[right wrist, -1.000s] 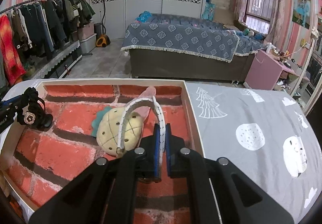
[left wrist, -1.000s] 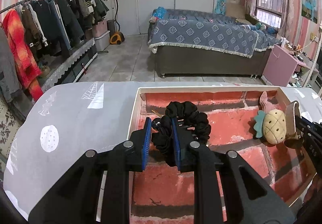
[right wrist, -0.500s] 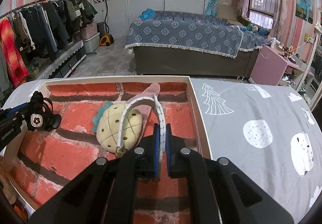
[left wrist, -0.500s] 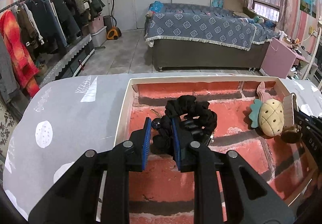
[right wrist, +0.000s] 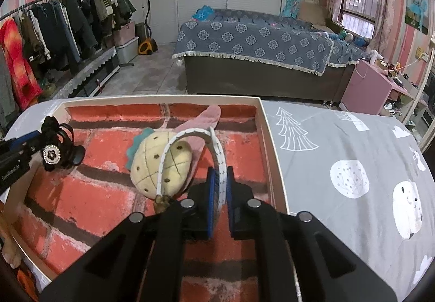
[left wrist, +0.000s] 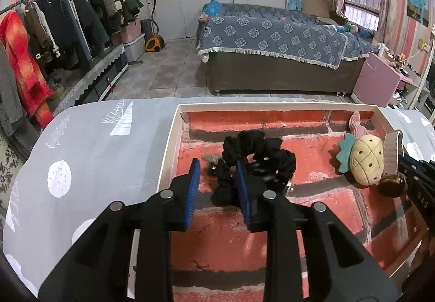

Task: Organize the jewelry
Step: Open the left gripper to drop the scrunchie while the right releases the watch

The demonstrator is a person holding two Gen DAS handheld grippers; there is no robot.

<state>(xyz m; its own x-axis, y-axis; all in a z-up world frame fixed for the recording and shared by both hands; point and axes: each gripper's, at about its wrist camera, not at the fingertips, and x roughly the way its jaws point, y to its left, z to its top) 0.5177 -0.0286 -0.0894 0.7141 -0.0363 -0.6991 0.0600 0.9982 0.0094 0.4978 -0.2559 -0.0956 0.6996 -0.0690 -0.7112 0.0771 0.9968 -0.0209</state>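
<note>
- Bedroom setting: a grey printed cloth covers the worktop [left wrist: 89, 155], on which a shallow white-rimmed tray [left wrist: 170, 139] with a red brick-pattern lining is set, with a bed and a clothes rail behind.
- Left hand-held gripper [left wrist: 217, 179]: its jaws are opening, with the black scrunchie [left wrist: 261, 150] still between the blue pads but no longer visibly pressed; the scrunchie is seen resting on the tray's lining near the left wall.
- Right hand-held gripper [right wrist: 218, 188]: its jaws are opening around the pale perforated watch strap [right wrist: 217, 150], which stands arched between the pads; only the left pad seems to be touched, so the hold is judged all but released. The watch's brass-coloured case [left wrist: 391, 185] is seen low against the lining in the left view.
- Just beside the strap, a cream pineapple plush [right wrist: 160, 163] with a teal leaf collar lies on a pink piece in the tray's right part.
- Progress, as judged: three pieces are already inside the tray, and both current pieces appear to be at the point of being set down. What remains is taken to be the clearing of both grippers and any final tidying; no loose jewelry is visible on the cloth.
- Readable writing: white lettering on the left gripper's body in the right view appears to read "GenRobot.AI" [right wrist: 11, 170]; letters "DAS" [left wrist: 422, 200] are seen on the right gripper in the left view. No brand is legible on the watch or on the scrunchie's flower charm [right wrist: 51, 154].
</note>
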